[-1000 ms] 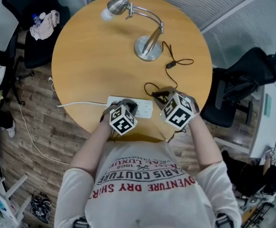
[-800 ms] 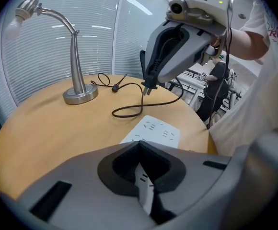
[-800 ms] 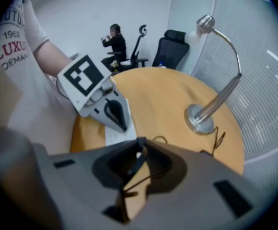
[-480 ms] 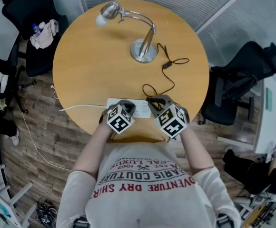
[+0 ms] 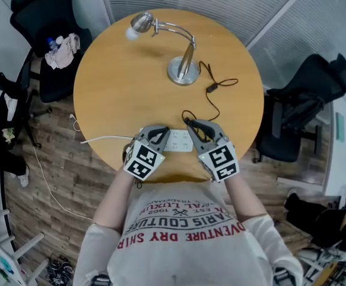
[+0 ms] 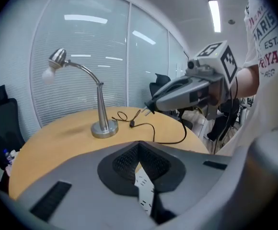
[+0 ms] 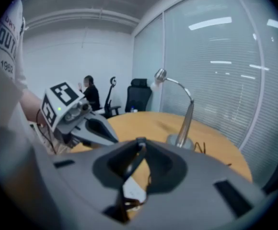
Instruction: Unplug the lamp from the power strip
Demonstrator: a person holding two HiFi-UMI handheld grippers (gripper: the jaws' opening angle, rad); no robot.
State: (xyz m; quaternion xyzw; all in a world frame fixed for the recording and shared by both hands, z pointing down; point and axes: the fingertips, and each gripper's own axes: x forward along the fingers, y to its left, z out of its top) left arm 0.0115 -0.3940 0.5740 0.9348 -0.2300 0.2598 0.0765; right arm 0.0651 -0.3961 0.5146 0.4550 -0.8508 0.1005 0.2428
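Note:
A silver gooseneck lamp (image 5: 183, 70) (image 6: 100, 110) (image 7: 183, 123) stands at the far side of the round wooden table (image 5: 119, 88). Its black cord (image 5: 212, 89) runs back across the table to my right gripper (image 5: 188, 123) (image 6: 147, 110) (image 7: 141, 142). That gripper is shut on the lamp's black plug, which hangs clear above the table with its prongs showing in the left gripper view. The white power strip (image 5: 179, 140) (image 6: 141, 181) (image 7: 133, 190) lies flat below, between both grippers. My left gripper (image 5: 158, 130) (image 6: 139, 143) (image 7: 116, 140) hovers over the strip's left end, its jaw tips together and nothing held.
The strip's white cable (image 5: 101, 139) runs off the table's left edge to the floor. Black office chairs stand at the right (image 5: 301, 109) and at the upper left (image 5: 48, 22), the latter with cloth on it. A person sits far back (image 7: 88, 94).
Both grippers have risen off the power strip. The right one has come up with the plug and rolled, so the cord's end now hangs above the table.

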